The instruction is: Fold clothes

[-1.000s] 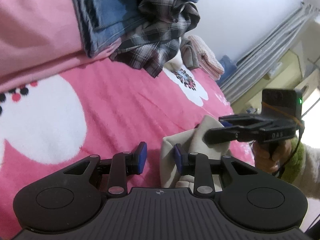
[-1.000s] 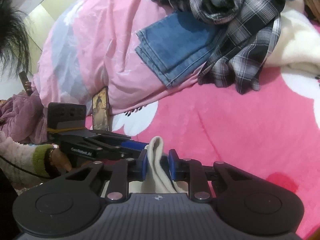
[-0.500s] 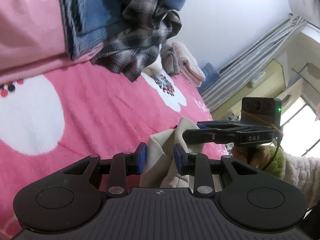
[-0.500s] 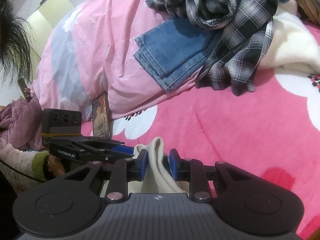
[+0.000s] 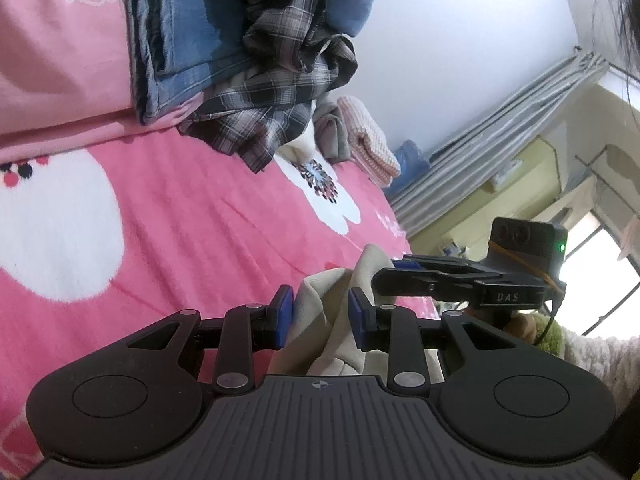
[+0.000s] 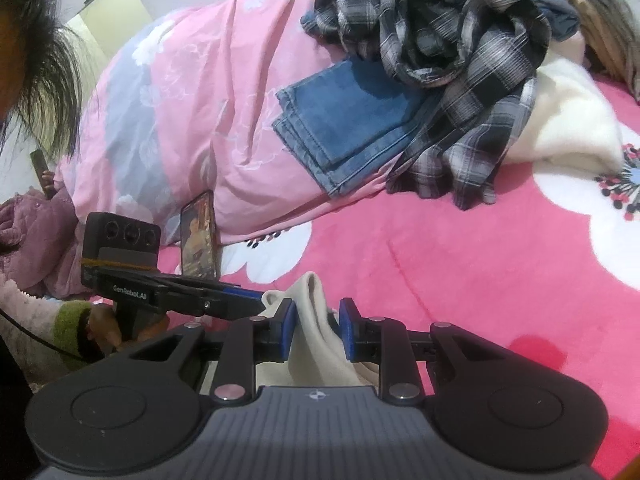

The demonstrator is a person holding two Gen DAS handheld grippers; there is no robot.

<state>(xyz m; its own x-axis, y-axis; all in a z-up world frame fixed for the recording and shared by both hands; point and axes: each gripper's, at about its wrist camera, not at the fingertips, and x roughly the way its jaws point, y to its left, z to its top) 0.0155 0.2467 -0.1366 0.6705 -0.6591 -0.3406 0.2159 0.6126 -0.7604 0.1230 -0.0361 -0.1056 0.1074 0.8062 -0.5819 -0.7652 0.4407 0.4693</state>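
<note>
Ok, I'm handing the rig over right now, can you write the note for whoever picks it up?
Left tool: shut on the cream garment, a fold bunched between its pads.
Right tool: shut on the same garment, a little further along the edge; both tools are close together above the pink blanket.
Elsewhere: folded jeans and an unfolded plaid shirt lie at the back against the pink duvet; some folded pieces sit near the wall.
Done: cream garment picked up by both tools.
Left: spread it on the blanket, fold it, then do the plaid shirt.
</note>
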